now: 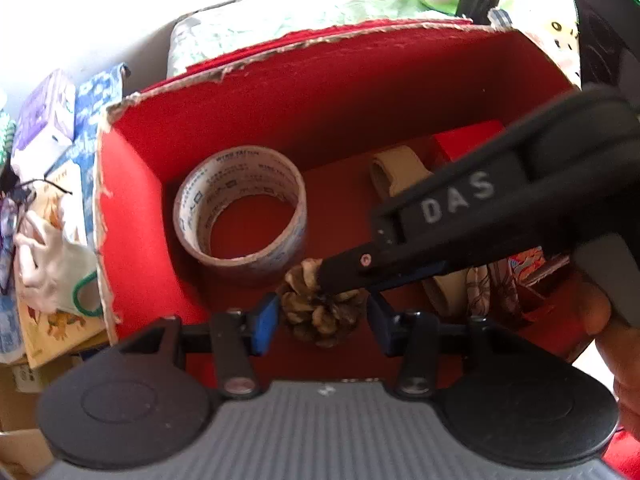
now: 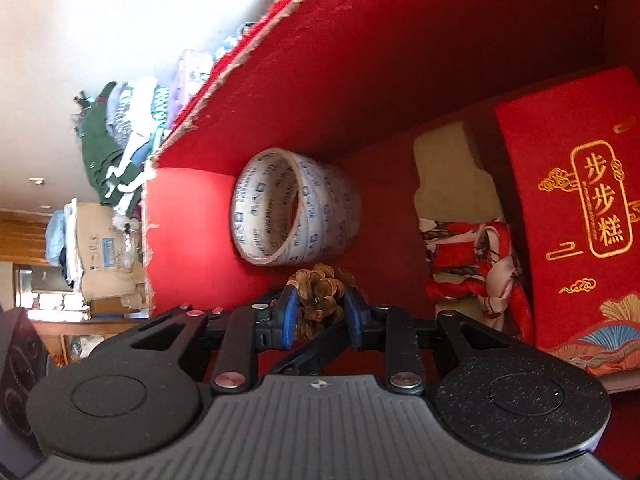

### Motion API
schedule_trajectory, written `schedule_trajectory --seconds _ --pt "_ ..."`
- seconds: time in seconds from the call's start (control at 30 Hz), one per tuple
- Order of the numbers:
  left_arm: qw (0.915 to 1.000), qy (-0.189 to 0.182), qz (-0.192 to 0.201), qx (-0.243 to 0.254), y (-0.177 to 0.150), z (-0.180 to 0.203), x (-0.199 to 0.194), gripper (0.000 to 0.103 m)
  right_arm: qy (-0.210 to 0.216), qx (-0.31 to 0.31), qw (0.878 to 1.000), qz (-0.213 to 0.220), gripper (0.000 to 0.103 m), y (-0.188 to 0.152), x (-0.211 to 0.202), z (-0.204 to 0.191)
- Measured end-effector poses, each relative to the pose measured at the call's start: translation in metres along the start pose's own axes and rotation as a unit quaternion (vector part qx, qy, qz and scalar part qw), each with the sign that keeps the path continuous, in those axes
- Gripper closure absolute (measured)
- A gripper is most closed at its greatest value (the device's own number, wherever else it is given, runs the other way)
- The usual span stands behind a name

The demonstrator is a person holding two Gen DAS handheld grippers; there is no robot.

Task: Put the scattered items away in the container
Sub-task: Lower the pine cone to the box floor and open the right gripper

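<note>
Both pairs of blue-padded fingers reach down into a red cardboard box (image 1: 328, 92) with torn, ragged edges. Its red walls fill most of each view. Against one wall stands a red gift box (image 2: 580, 220) printed with gold Chinese characters, and beside it lies red and cream patterned cloth (image 2: 476, 264). A roll of printed packing tape (image 1: 240, 216) sits on the box floor near a corner. Just in front of the tape is a brown pine cone (image 1: 320, 312). The right gripper (image 2: 322, 316) has its fingers partly closed, pressing on the pine cone from both sides. The left gripper (image 1: 322, 320) has fingers standing a little wider on either side of the same pine cone; whether they touch it cannot be told. Outside the box, cluttered packets and bags are piled.
</note>
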State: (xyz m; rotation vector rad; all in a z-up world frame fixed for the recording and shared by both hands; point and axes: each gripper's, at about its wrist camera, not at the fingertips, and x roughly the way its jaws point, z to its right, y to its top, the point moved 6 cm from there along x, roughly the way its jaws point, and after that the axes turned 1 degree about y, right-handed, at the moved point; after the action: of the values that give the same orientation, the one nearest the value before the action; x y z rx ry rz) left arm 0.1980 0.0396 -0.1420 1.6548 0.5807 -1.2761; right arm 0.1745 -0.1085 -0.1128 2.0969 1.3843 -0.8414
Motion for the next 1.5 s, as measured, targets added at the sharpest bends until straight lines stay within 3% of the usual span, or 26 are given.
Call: schedule_trajectory --seconds 0.2,0.43,0.77,0.97,1.13,1.5 --pt "0.9997 -0.008 0.018 0.011 -0.005 0.0 -0.015 0.051 0.007 0.041 0.999 -0.018 0.073 -0.003 0.006 0.006" --pt "0.9971 -0.028 0.068 0.017 -0.011 -0.005 -0.043 0.05 0.016 0.06 0.997 -0.035 0.072 -0.007 0.015 -0.001" --pt "0.9938 -0.05 0.097 -0.02 -0.018 -0.021 -0.054 0.05 -0.009 0.101 0.995 0.011 0.071 0.001 -0.005 0.016" --pt "0.9939 -0.047 0.099 -0.016 -0.019 -0.017 -0.057 0.053 -0.021 0.11 0.993 -0.026 0.072 -0.001 0.012 0.009" --pt "0.9932 -0.042 0.106 -0.024 -0.022 -0.026 -0.058 0.053 0.007 0.106 0.99 -0.091 0.07 -0.015 0.034 0.0" --pt "0.9929 -0.037 0.112 -0.02 -0.022 -0.022 -0.059 0.046 0.009 0.09 0.991 -0.096 0.053 -0.015 0.025 0.012"
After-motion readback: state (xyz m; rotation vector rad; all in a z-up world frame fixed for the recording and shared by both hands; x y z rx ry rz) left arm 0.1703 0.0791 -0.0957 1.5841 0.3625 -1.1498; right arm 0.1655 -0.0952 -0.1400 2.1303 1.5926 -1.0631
